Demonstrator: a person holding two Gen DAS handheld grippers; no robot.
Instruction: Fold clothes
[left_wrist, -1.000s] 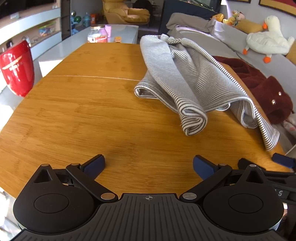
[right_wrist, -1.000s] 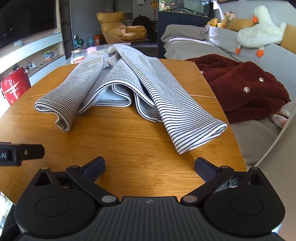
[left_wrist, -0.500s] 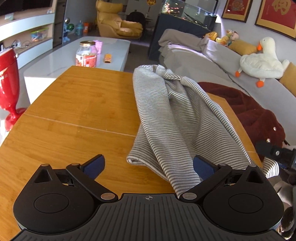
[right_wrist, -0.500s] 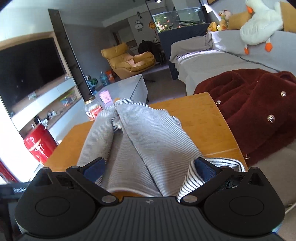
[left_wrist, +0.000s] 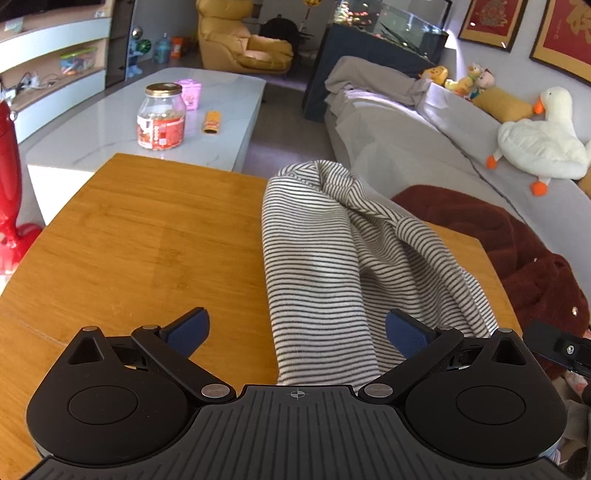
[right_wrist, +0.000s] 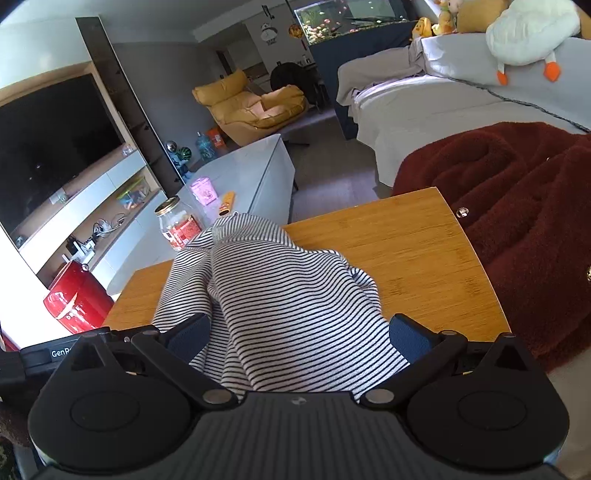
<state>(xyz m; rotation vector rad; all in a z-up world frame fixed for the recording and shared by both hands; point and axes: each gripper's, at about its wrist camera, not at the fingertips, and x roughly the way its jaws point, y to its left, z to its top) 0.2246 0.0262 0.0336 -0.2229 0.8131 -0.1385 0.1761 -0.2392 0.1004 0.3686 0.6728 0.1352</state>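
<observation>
Striped shirt (left_wrist: 325, 266) lies bunched on the wooden table (left_wrist: 147, 240), running between both grippers' fingers. Left gripper (left_wrist: 297, 328) and right gripper (right_wrist: 299, 332) both stand wide apart, clamping nothing.

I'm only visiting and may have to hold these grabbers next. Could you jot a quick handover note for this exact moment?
Left gripper: jaws open, striped top lying between them, not clamped.
Right gripper: jaws open, same top between them, not clamped.
The top lies bunched on the wooden table; a red coat is on the sofa beside it.
Done: no fold yet.
Left: grip, spread flat, fold.
</observation>
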